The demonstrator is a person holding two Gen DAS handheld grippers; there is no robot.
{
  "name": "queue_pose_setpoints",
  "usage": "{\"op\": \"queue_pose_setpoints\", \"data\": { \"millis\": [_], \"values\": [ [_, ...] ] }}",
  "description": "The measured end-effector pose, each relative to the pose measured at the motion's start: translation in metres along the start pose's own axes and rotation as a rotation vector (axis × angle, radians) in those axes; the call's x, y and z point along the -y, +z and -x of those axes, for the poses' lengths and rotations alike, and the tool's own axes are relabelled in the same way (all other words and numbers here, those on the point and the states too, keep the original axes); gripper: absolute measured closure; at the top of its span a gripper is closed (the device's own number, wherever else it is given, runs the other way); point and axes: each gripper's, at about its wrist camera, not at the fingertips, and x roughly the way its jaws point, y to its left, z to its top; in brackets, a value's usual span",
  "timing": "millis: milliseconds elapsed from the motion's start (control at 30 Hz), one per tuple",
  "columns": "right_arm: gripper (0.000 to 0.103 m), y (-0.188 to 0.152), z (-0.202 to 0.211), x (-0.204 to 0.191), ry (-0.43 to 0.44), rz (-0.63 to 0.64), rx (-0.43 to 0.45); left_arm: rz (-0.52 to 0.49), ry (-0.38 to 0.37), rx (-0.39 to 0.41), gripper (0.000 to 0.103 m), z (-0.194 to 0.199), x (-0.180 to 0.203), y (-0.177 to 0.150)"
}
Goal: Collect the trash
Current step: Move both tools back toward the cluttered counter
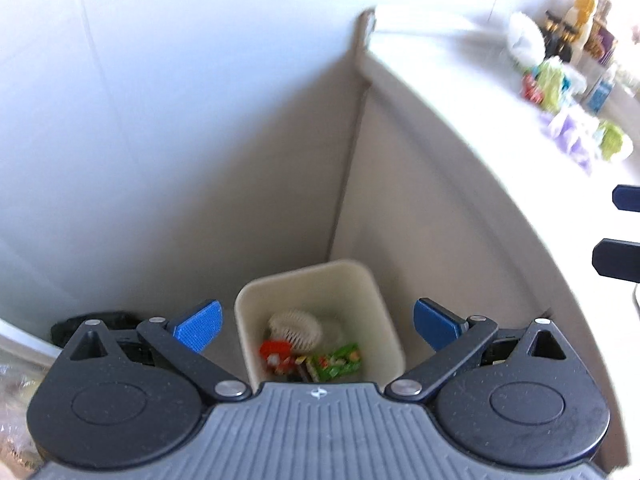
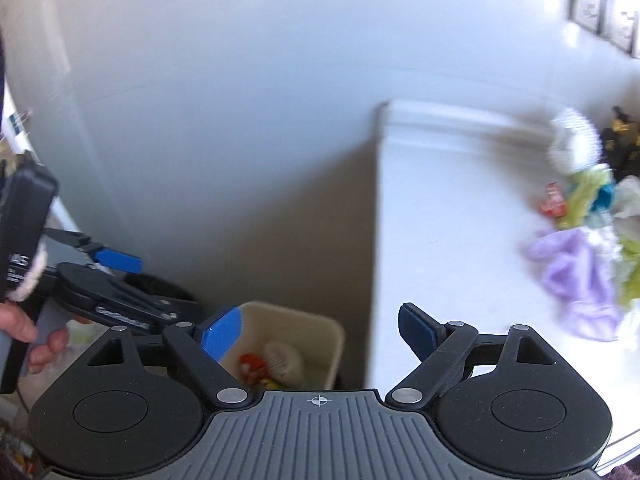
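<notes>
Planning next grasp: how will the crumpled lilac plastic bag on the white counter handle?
The crumpled lilac plastic bag looks thin and creased, so probably floppy and light. It may drape or slip from a shallow pinch. It lies against other wrappers, so a push could drag them.

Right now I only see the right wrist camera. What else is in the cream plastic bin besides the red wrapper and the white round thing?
Observer: A crumpled green wrapper lies in the cream plastic bin, right beside the red wrapper.
Operator: Is the left gripper holding anything?
Observer: No. The left gripper is open, with nothing between its blue pads.
Operator: What's at the back of the white counter?
Observer: On the white counter, a pale bottle with a yellow cap stands by the wall.
</notes>
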Motion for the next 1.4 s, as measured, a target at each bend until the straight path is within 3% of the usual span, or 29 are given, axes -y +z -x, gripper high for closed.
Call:
{"op": "queue_pose_setpoints", "data": {
  "millis": [333,633,900,1067,1133,1267,1400],
  "values": [
    [0.015,0.012,0.017,0.096,-0.150,-0.100,0.070,-0.055,-0.070,0.086,0.001,0.003,0.055,0.064],
    [0.015,0.017,0.033,0.191,-0.266,-0.194,0.114,-0.177,-0.182,0.165,0.001,-0.018,0.138,0.126],
    [0.015,0.015,0.029,0.265,-0.340,-0.280,0.143,-0.257,-0.272,0.211,0.002,-0.042,0.199,0.163],
    [0.018,0.014,0.018,0.295,-0.356,-0.307,0.165,-0.262,-0.329,0.253,0.013,-0.058,0.229,0.183],
    [0.021,0.013,0.011,0.306,-0.348,-0.326,0.169,-0.267,-0.348,0.266,0.023,-0.065,0.240,0.189],
    [0.043,0.013,-0.003,0.323,-0.339,-0.368,0.156,-0.266,-0.386,0.279,0.039,-0.081,0.260,0.198],
    [0.056,0.010,-0.011,0.335,-0.338,-0.396,0.150,-0.285,-0.389,0.279,0.055,-0.096,0.275,0.201]
  ]
}}
